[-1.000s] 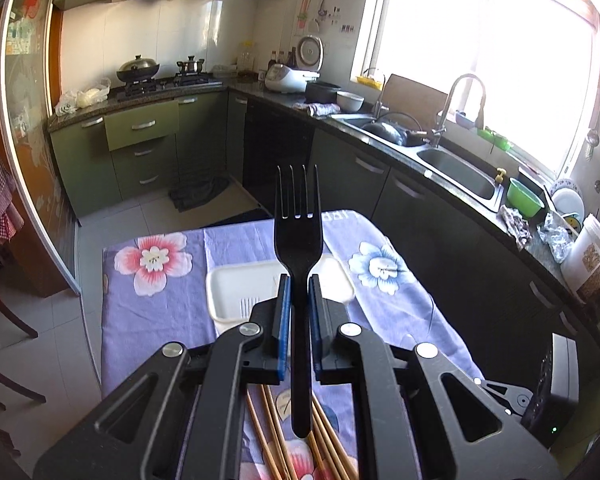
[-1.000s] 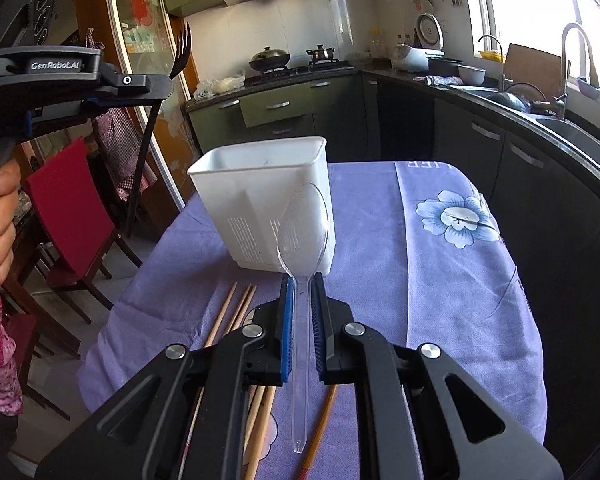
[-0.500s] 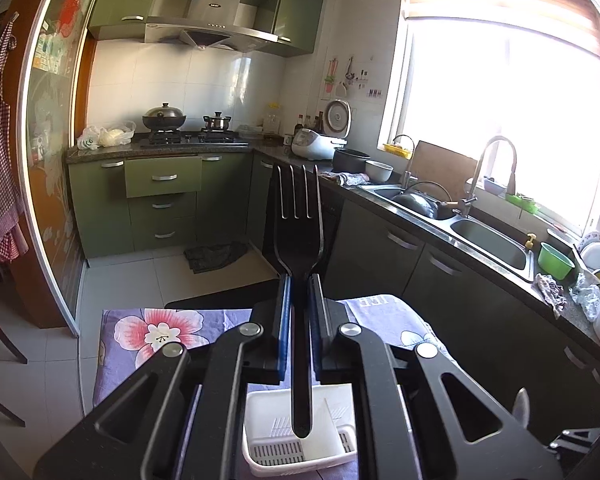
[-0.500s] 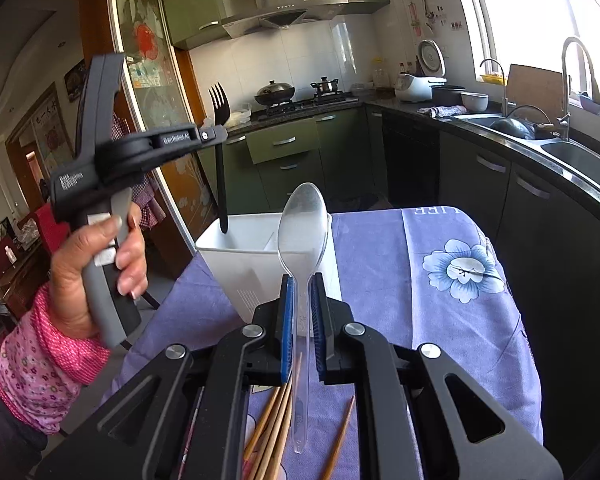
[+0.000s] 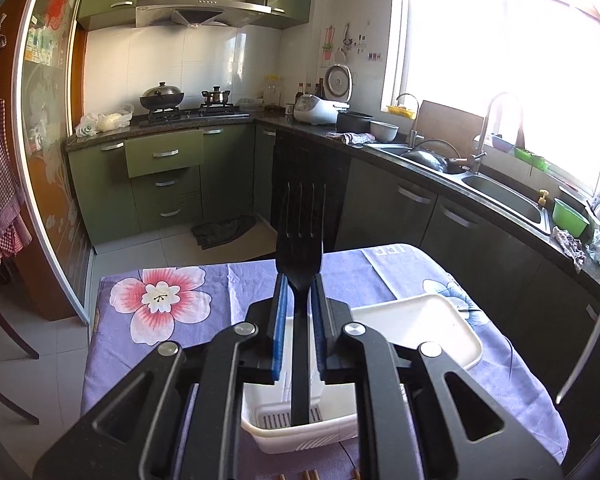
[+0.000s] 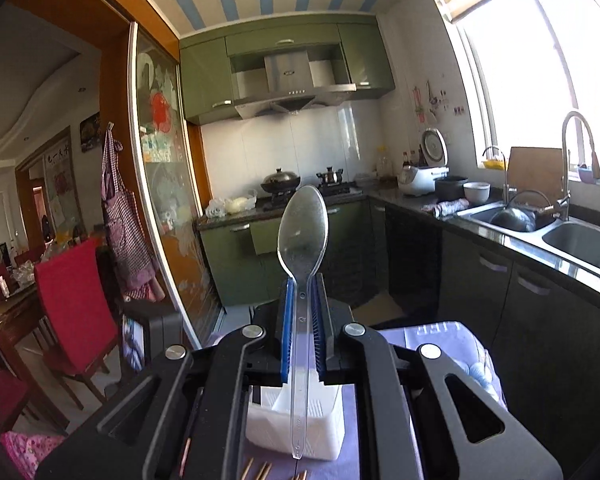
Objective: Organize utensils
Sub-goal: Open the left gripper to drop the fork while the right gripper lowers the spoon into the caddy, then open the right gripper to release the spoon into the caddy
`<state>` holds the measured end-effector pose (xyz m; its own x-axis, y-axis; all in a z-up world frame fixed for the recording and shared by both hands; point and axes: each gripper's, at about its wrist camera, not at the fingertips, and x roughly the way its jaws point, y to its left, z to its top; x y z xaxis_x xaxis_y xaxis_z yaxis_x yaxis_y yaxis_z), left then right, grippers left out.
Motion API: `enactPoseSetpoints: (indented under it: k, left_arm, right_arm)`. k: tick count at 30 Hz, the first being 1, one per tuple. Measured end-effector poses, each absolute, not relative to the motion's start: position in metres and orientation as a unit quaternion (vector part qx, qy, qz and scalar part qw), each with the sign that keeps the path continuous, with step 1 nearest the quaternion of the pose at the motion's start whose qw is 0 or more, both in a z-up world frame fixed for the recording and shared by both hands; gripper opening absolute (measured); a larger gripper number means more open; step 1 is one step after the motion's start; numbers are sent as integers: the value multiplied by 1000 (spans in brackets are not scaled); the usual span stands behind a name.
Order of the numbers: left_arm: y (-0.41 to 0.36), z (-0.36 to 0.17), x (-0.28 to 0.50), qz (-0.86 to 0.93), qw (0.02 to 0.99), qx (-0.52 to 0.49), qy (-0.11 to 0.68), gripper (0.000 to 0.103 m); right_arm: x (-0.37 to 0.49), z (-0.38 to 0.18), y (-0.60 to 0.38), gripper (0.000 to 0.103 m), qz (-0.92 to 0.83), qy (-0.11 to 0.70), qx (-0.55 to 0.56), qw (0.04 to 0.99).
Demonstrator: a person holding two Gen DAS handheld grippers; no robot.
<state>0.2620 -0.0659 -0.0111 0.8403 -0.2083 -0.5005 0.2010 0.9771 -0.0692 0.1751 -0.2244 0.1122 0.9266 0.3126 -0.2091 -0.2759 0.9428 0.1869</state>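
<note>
My left gripper [image 5: 299, 286] is shut on a black plastic fork [image 5: 300, 236], tines up; the handle end hangs down inside the white utensil holder [image 5: 420, 320] on the table. My right gripper [image 6: 302, 292] is shut on a clear plastic spoon [image 6: 303, 228], bowl up; its handle tip hangs in front of the white holder [image 6: 324, 436]. Part of the clear spoon shows at the right edge of the left wrist view [image 5: 596, 336]. Wooden chopstick tips [image 6: 260, 472] lie on the cloth just below the holder.
The table carries a purple floral cloth [image 5: 160, 300]. Red chairs [image 6: 72, 300] stand to the left of it. A dark counter with a sink [image 5: 500, 196] runs along the right. Green cabinets and a stove [image 5: 188, 112] are at the back.
The left gripper has come down, and the fork handle now reaches deeper into the holder. The right gripper has tilted upward and moved in over the holder with the spoon.
</note>
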Motion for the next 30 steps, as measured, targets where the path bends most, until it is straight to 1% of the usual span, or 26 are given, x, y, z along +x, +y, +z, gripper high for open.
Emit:
enactPoseSetpoints:
  k: [2, 4, 8, 12, 15, 23, 26, 30]
  left_arm:
    - [-64, -15, 260, -109, 959, -4, 263, 26]
    - [-61, -16, 256, -108, 960, 1, 260, 32]
    - [-50, -10, 246, -109, 963, -3, 248, 32]
    - [-43, -2, 240, -112, 962, -8, 247, 32]
    - [-41, 1, 235, -114, 961, -9, 251, 32]
    - [-45, 2, 219, -122, 956, -3, 265, 32]
    - [-47, 2, 209, -124, 956, -2, 265, 33]
    - [-44, 1, 200, -122, 955, 0, 271, 33]
  right_arm:
    - [191, 120, -219, 10, 145, 106, 76, 981]
    - [210, 122, -212, 10, 138, 103, 70, 983]
    - [249, 107, -201, 10, 129, 115, 66, 983]
    - [277, 69, -192, 10, 128, 149, 70, 978]
    - [282, 46, -191, 10, 125, 162, 67, 976]
    - [267, -6, -190, 11, 127, 195, 57, 971]
    - [258, -16, -188, 11, 133, 201, 54, 969]
    - [240, -21, -189, 18, 140, 196, 52, 969]
